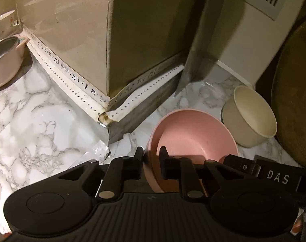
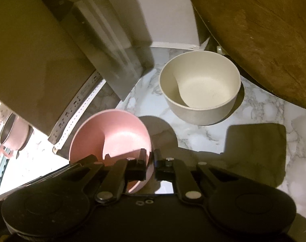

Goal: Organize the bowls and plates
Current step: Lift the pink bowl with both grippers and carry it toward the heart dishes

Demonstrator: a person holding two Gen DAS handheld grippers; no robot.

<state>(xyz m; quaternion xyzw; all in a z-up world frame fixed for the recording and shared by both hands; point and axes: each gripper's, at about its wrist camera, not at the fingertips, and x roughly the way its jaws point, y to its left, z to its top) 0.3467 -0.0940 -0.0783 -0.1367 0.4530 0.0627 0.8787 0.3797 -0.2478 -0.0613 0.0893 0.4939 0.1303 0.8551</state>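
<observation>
A pink bowl (image 1: 193, 137) (image 2: 116, 133) stands tilted on the marble counter (image 1: 42, 121), held at its rim from two sides. My left gripper (image 1: 151, 158) is shut on its left wall, one finger outside and one inside. My right gripper (image 2: 150, 161) is shut on the rim at the opposite side, pads pinching the thin wall. A cream bowl (image 1: 251, 115) (image 2: 201, 86) sits upright and empty just beyond the pink one, apart from both grippers.
A cleaver (image 1: 199, 50) (image 2: 112, 60) hangs blade-down over the counter behind the bowls. A round wooden board (image 1: 294, 90) (image 2: 263, 30) leans at the right. A pink pot (image 1: 5, 60) stands far left by the tiled wall corner (image 1: 108, 60). A white appliance (image 1: 253, 30) stands behind.
</observation>
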